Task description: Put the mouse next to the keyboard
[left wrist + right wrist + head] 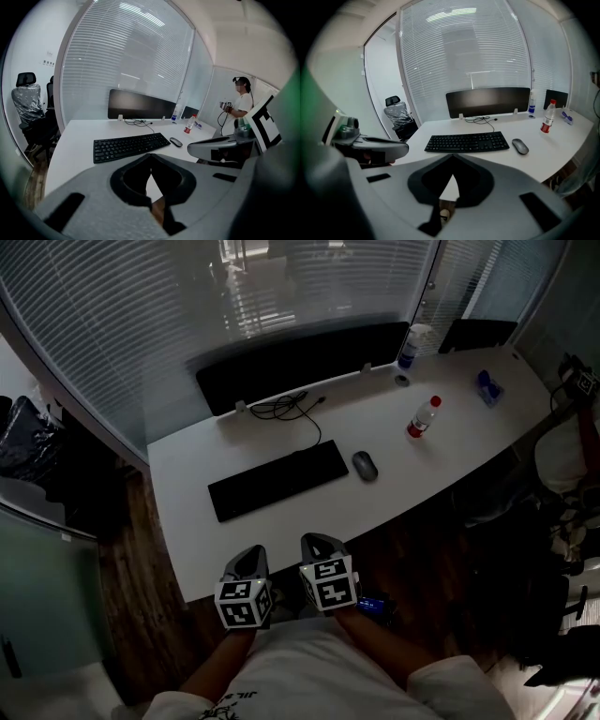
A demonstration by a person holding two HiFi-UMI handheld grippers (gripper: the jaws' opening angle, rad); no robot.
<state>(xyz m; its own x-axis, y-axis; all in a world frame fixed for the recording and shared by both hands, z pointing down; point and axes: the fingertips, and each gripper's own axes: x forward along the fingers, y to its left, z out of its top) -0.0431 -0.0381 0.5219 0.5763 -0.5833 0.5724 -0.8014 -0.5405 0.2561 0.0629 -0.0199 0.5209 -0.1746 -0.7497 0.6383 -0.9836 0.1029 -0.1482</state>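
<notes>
On the white desk (pixel 187 512) a grey mouse (pixel 365 465) lies just right of the black keyboard (pixel 277 480), a small gap apart. Both grippers hang below the desk's front edge, close to my body and well short of the mouse. My left gripper (pixel 249 557) and right gripper (pixel 319 542) are side by side. In the left gripper view the gripper (pixel 151 155) has its jaws together, nothing between them, with the keyboard (pixel 129 146) and mouse (pixel 176 141) ahead. The right gripper (pixel 453 157) is likewise shut and empty, facing the keyboard (pixel 467 141) and mouse (pixel 520 146).
A dark monitor (pixel 300 367) with a coiled cable (pixel 286 409) stands at the desk's back. A red-capped bottle (pixel 422 416), a spray bottle (pixel 411 345) and a blue item (pixel 487 388) sit to the right. Office chairs (pixel 28 110) stand left; a person (pixel 239 108) stands beyond the desk's right end.
</notes>
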